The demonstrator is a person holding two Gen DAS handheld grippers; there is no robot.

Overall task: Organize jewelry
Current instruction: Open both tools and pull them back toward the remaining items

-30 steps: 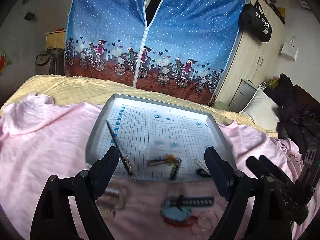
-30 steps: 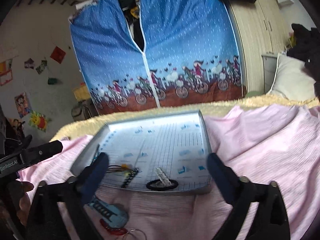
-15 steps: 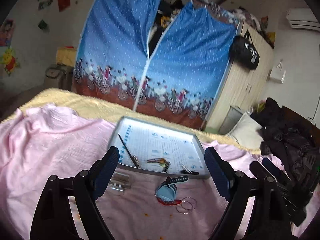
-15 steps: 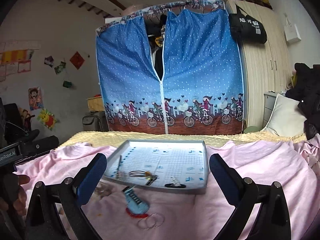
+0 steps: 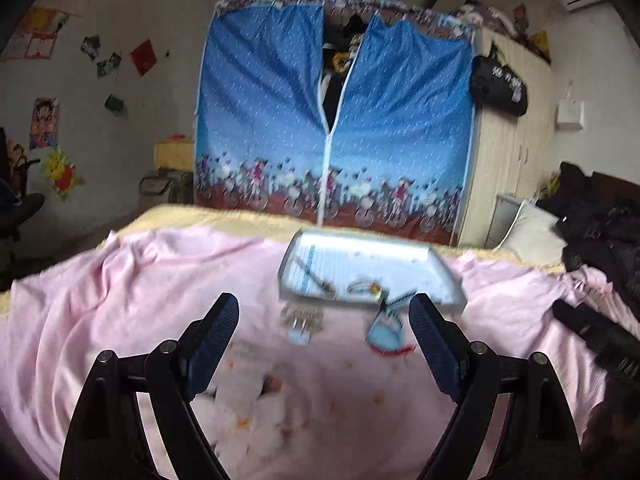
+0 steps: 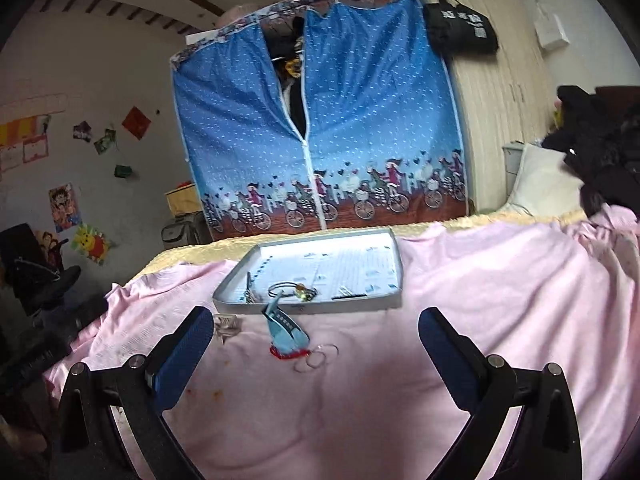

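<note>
While both grippers have backed well away from tray (image 6: 394,258) over last second, nothing was carried off — left gripper (image 5: 322,322) and right gripper (image 6: 314,334) both spread wide, empty, above pink sheet (image 6: 500,300). Stick, cord ring (image 6: 286,287) and small clips lie inside tray. Just in front of tray's near rim, on sheet: blue watch (image 6: 286,330), red loop, hoop rings (image 6: 316,356), clear clip (image 6: 228,323). Judgement — sorting unfinished; retreat looks like regrouping before next pick.
</note>
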